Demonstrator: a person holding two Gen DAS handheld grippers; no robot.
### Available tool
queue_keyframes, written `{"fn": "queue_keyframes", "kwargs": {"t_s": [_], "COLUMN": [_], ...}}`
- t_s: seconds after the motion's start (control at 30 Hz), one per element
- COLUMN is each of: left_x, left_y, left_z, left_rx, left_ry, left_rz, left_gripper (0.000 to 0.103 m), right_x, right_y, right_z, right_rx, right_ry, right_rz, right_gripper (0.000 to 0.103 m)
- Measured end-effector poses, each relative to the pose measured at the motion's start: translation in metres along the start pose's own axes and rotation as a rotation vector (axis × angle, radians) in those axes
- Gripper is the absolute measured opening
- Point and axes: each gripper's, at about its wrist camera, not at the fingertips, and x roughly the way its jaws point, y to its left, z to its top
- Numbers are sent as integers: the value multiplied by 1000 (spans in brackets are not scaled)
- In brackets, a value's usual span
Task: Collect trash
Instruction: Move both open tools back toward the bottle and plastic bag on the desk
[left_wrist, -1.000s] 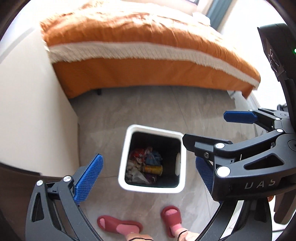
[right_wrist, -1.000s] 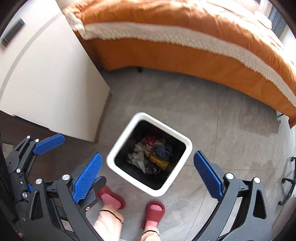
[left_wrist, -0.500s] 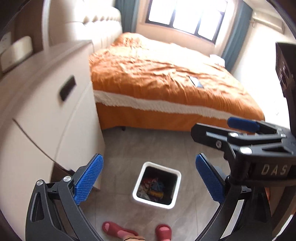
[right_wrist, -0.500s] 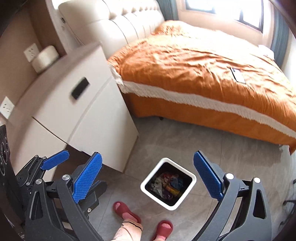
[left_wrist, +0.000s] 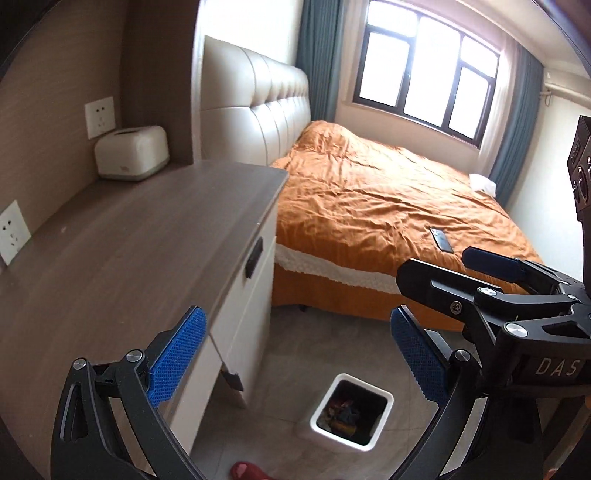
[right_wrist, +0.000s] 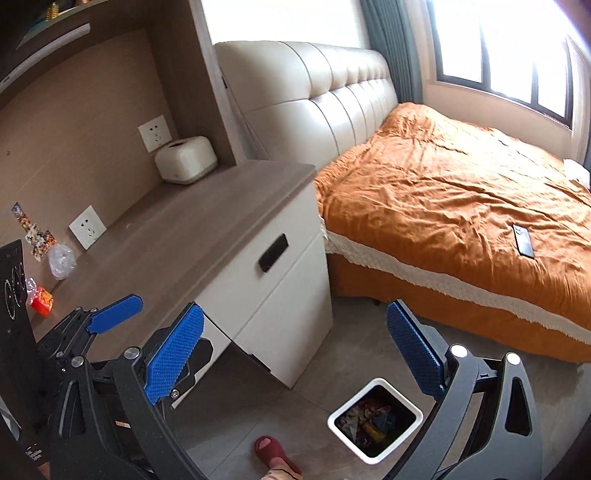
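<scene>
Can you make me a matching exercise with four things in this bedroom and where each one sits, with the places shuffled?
Things:
1. phone
2. trash bin
3. tissue box
4. orange wrapper

Places:
A. on the floor beside the drawers
B. at the near left end of the desk top
C. on the orange bedspread
D. in the far corner of the desk top, by a wall socket

Pairs: 1-C, 2-A, 3-D, 4-B
</scene>
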Motion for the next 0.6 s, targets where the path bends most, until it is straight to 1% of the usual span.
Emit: {"fn": "queue_keyframes", "kwargs": {"t_s": [0.13, 0.2, 0.3, 0.37, 0.5, 0.6], "left_x": [-17, -27, -45, -56, -80, -99], "left_y": [33, 53, 91, 115, 169, 210], "left_z": [10, 15, 18, 17, 11, 2], "left_rx": [-47, -83, -156, -194, -279, -339], "left_ry": [-25, -39, -71, -80, -107, -121], "left_rz": [94, 133, 213, 254, 359, 450], "left_gripper": [98, 98, 98, 98, 98, 98], "right_x": [10, 16, 29, 36, 50, 64], "right_y": [38, 60, 96, 119, 173, 210], "right_z": [22, 32, 43, 50, 61, 67], "right_rx": [-65, -105, -165, -199, -289, -342], "right_ry": [-31, -35, -30, -22, -19, 1], "right_rz": [71, 119, 194, 242, 325, 389], "right_gripper": [99, 99, 99, 99, 99, 99]}}
